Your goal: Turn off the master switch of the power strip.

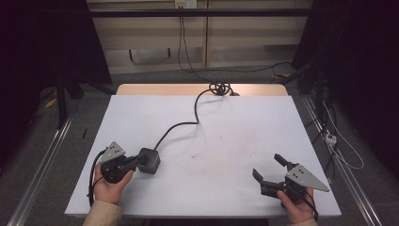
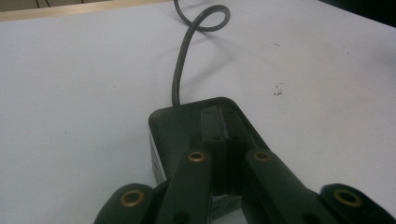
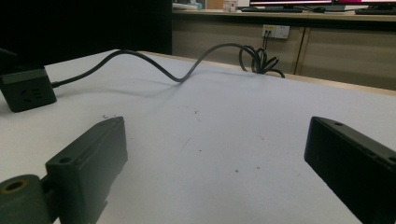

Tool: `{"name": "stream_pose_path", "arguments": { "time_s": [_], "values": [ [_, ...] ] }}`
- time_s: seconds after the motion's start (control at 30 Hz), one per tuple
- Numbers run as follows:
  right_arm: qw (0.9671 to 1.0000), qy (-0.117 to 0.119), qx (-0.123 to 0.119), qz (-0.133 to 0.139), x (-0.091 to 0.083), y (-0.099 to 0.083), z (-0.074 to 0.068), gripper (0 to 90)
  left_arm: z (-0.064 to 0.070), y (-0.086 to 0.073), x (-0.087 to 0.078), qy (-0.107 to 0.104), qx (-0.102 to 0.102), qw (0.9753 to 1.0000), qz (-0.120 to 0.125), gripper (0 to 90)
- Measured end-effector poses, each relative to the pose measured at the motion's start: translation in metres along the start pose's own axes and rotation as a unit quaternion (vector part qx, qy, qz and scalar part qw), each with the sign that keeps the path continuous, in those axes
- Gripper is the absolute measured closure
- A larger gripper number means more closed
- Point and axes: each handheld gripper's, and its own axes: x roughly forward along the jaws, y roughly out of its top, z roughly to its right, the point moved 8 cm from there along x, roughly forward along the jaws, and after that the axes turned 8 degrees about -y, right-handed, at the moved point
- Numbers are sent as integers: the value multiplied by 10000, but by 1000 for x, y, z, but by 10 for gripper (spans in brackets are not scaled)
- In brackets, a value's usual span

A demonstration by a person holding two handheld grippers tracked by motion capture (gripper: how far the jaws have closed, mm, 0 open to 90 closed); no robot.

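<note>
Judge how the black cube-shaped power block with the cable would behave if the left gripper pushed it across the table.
The power block looks boxy and flat-bottomed, so it would probably slide, not roll. Its cable runs in loose curves to a coil at the far edge, so it likely drags and flexes. The left gripper, jaws together, rests on top.

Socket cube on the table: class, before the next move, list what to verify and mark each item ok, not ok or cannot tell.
1. Left tongs reach the socket cube: ok, jaws together over its top.
2. Firm grip on the cube: cannot tell.
3. Cube rests flat on the table: ok.
4. Cable runs free across the table: ok, but it ends in a knotted coil at the far edge.
5. Right tongs open and apart from the cube: ok.
</note>
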Motion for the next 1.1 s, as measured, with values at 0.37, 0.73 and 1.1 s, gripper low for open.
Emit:
{"name": "stream_pose_path", "arguments": {
  "time_s": [0.37,0.73,1.1],
  "values": [
    [10000,-4,-27,3,0,0,1,51,1,-1,0,37,18,10000,19,900],
    [10000,-23,21,7,-1,0,2,52,3,-1,-1,119,69,9999,10,900],
    [10000,-34,12,14,-1,0,2,52,9,-3,-2,191,168,9997,-72,900]
  ]
}}
